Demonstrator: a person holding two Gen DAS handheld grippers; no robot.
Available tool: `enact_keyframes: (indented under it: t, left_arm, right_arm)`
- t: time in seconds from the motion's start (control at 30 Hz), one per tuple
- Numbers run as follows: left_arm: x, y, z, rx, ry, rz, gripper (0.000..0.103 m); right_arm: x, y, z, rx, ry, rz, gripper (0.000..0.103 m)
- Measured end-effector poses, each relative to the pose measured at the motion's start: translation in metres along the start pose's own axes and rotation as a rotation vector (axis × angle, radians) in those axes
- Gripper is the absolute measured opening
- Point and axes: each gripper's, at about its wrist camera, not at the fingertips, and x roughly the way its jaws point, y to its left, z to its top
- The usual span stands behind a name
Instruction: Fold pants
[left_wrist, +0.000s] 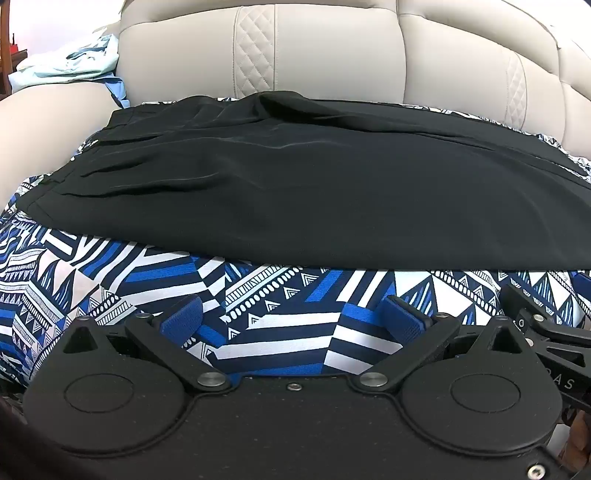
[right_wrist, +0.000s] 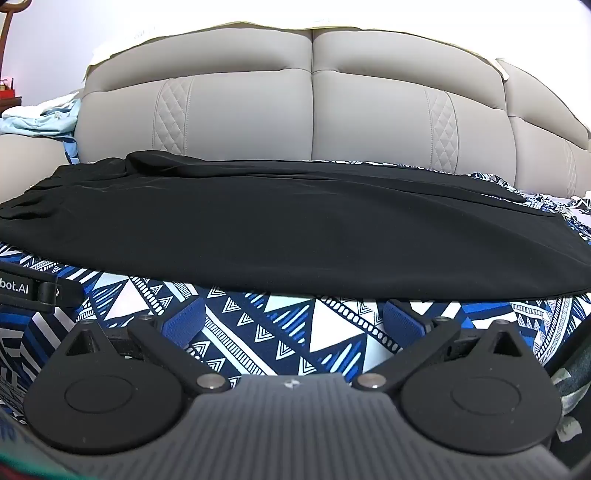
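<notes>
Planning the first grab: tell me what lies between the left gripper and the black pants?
Only bare patterned blue-and-white cloth separates the open left gripper from the black pants, seen in the left wrist view.

The pants (left_wrist: 295, 192) run past the left view's right edge.

One pair of black pants (left_wrist: 295, 192) lies on one blue and white patterned cloth (left_wrist: 288, 314). Behind the pants stands one beige sofa back (left_wrist: 317, 51). Two grippers (both with blue pads) sit in front of the pants: left gripper (left_wrist: 293, 317), right gripper (right_wrist: 293, 319).
</notes>
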Motion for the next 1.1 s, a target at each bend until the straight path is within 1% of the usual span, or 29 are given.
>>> enact_keyframes:
  t: [1.1]
  left_arm:
    - [-0.0026,-0.0026,-0.0006,0.003,-0.007,0.000,0.103]
  right_arm:
    - [0.0001,0.0011,0.0011,0.005,0.004,-0.001,0.103]
